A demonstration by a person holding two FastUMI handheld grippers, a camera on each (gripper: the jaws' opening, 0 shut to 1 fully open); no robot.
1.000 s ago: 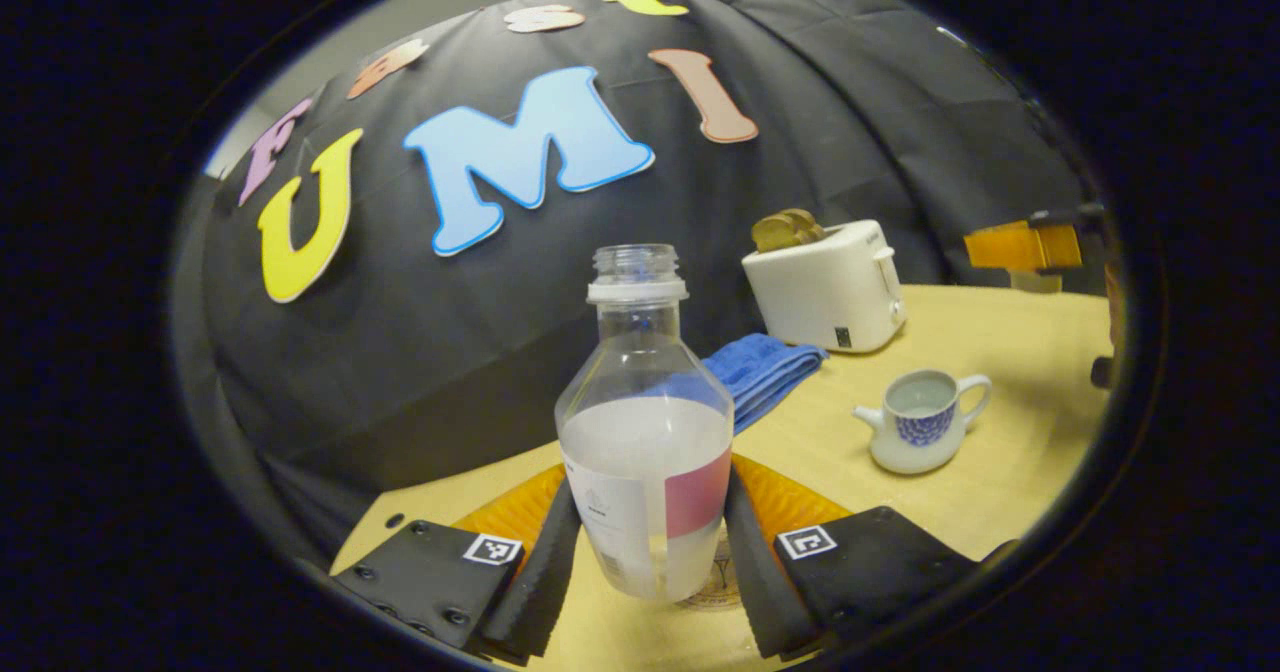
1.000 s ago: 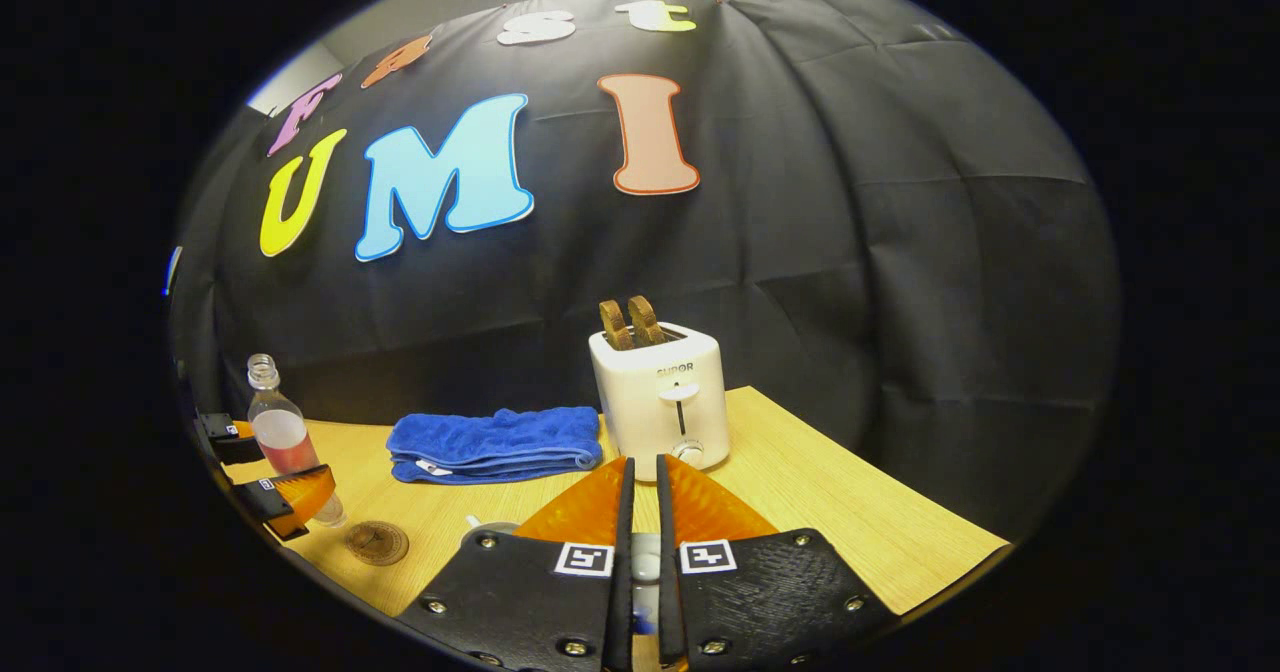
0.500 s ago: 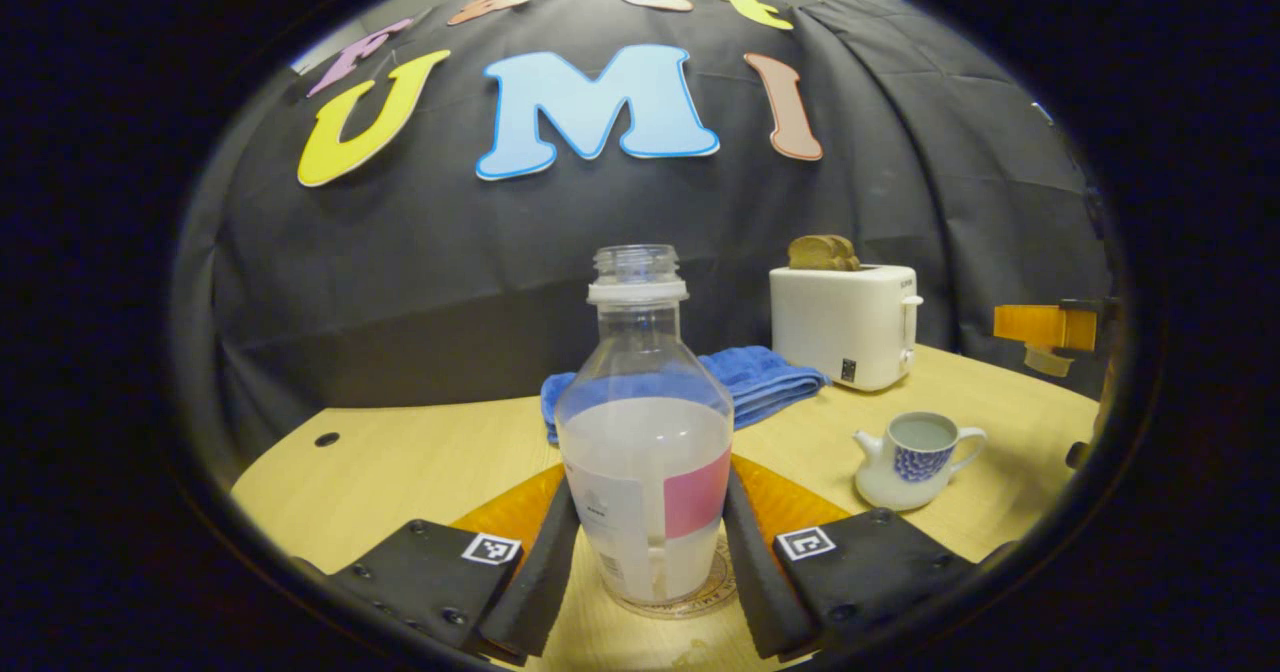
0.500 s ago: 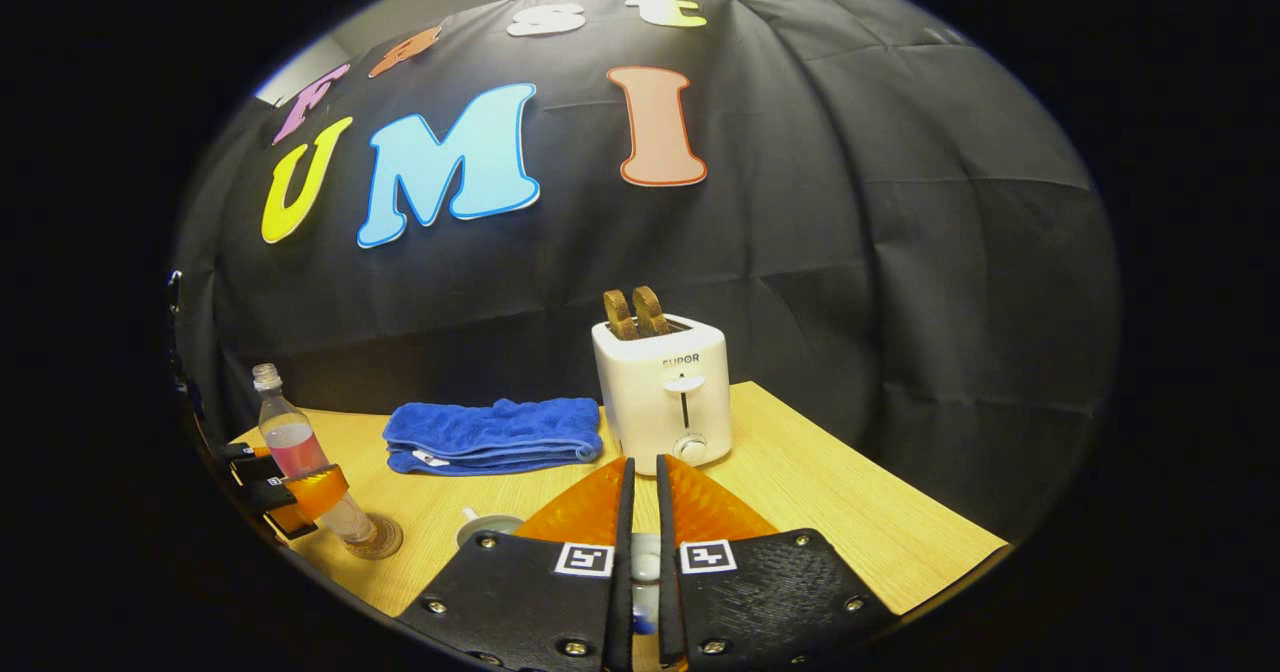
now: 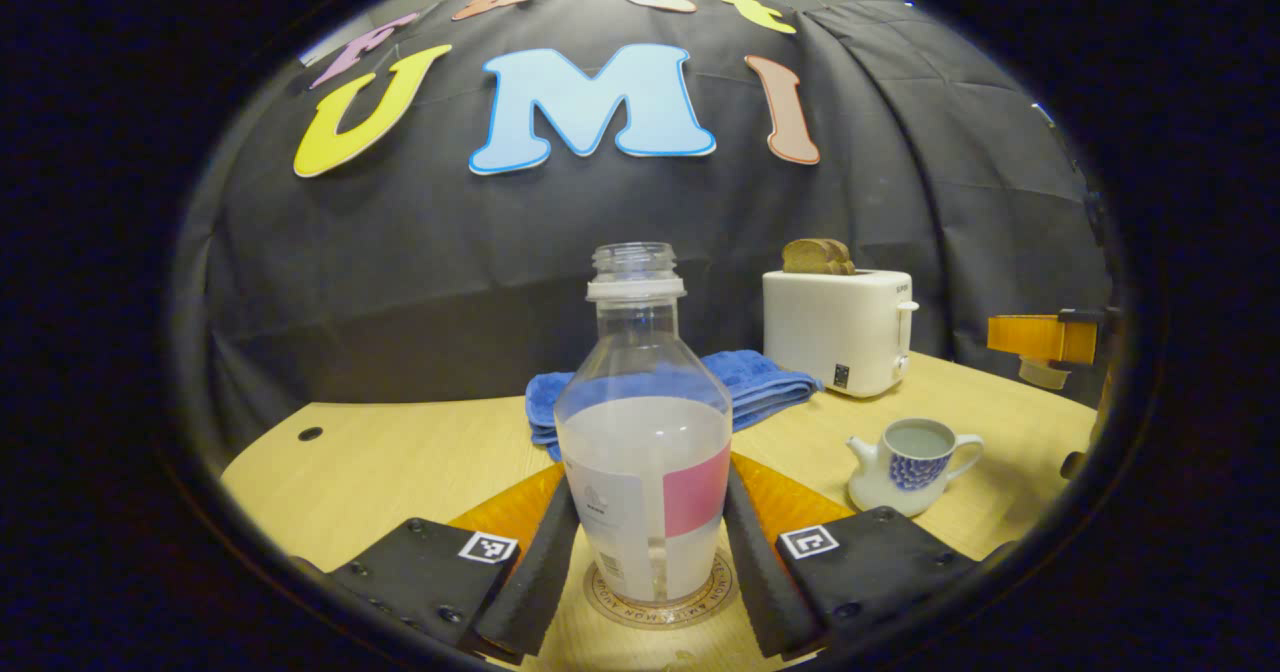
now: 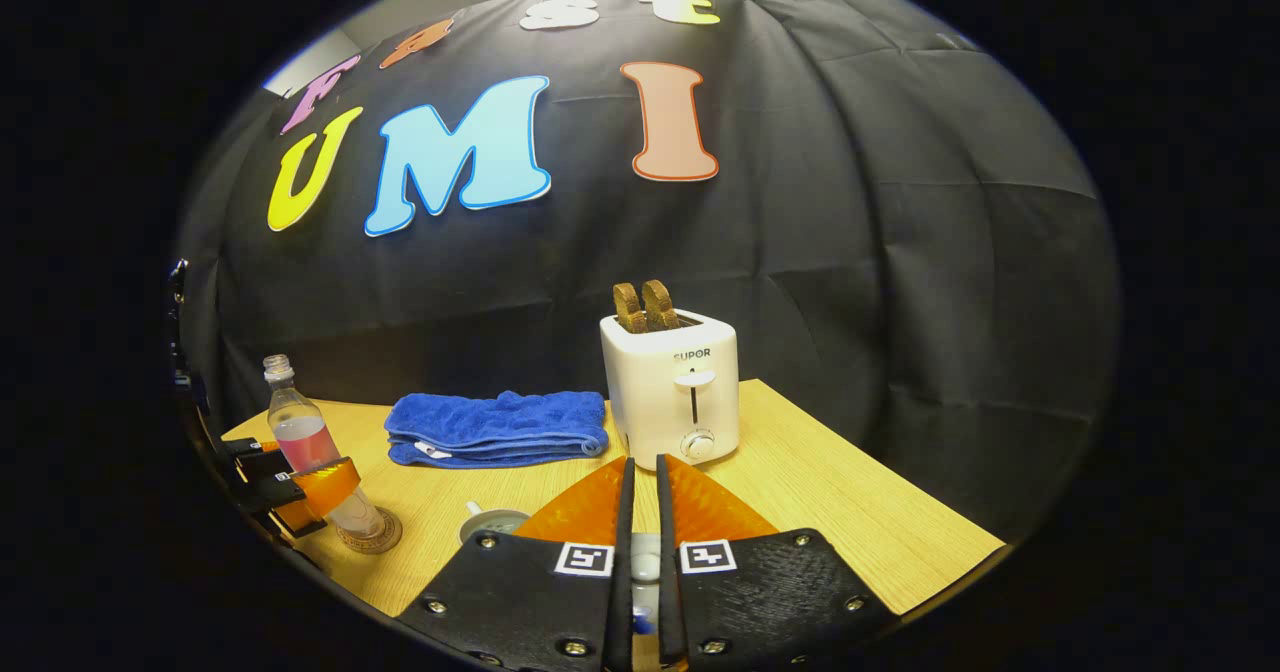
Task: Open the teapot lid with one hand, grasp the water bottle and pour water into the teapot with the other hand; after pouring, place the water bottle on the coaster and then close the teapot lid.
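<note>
One second earlier the water bottle (image 5: 643,422) hung tilted above the desk (image 5: 400,462); now it stood upright on the coaster (image 5: 660,597), the left tool (image 5: 645,552) clamped on its lower body. I judged pouring done, with release and lidding left. Right of the bottle, the left gripper view showed the teapot (image 5: 910,464) open and filled. The right gripper view showed the right tool (image 6: 640,562) pinched on the lid (image 6: 645,557) (a pale sliver between its fingers).
</note>
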